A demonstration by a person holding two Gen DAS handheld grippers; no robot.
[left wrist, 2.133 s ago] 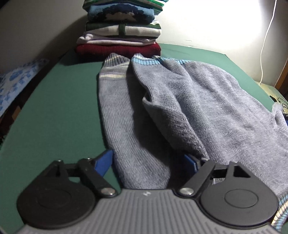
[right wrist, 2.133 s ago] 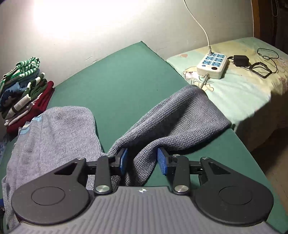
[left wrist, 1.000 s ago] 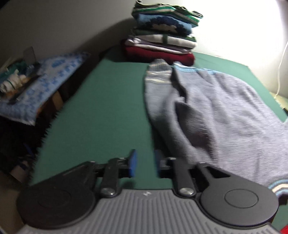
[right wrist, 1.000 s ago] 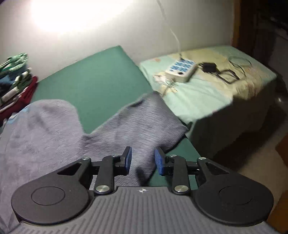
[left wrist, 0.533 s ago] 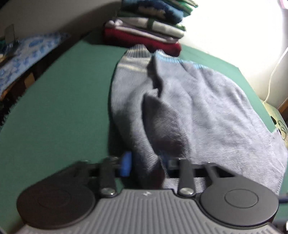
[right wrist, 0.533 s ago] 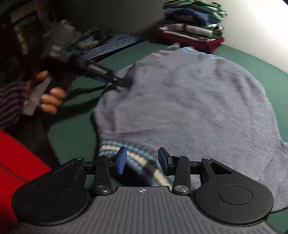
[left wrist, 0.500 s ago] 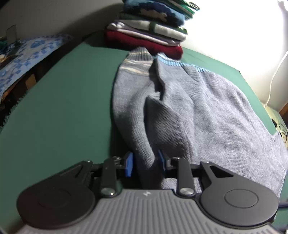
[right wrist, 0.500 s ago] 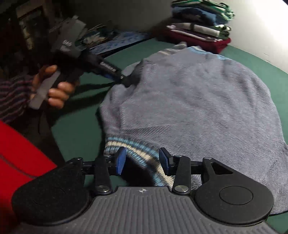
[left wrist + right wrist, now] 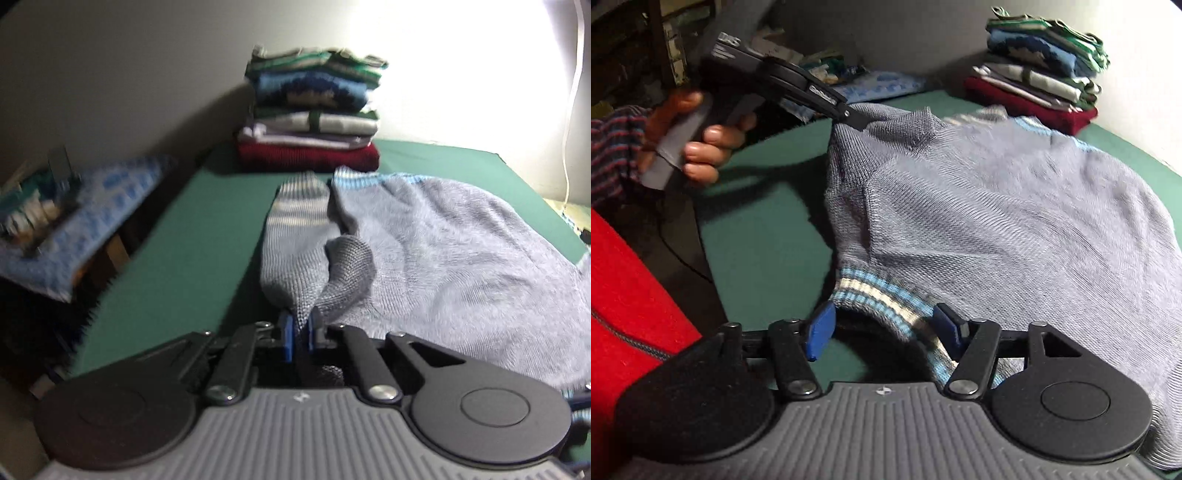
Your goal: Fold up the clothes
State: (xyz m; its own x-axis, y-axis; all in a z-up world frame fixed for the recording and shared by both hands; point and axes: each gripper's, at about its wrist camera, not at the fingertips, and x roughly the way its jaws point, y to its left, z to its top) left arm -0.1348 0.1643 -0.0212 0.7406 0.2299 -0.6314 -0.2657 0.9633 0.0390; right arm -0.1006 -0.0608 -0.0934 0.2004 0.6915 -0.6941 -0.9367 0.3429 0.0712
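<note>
Left gripper (image 9: 300, 334) clamped on grey-blue knitted sweater (image 9: 1015, 206) shoulder, jaws just closed. Right gripper (image 9: 884, 330) stood apart, just opening around striped collar (image 9: 882, 295), unpinched. Risk: one-sided lift could skew fold.

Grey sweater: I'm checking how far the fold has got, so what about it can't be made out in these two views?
- Grey sweater: near edge hidden behind the right gripper body, right wrist view.
- Its far-right side: cut off by the frame edge, left wrist view.
- Fabric inside the left gripper: hidden between the pads.
</note>
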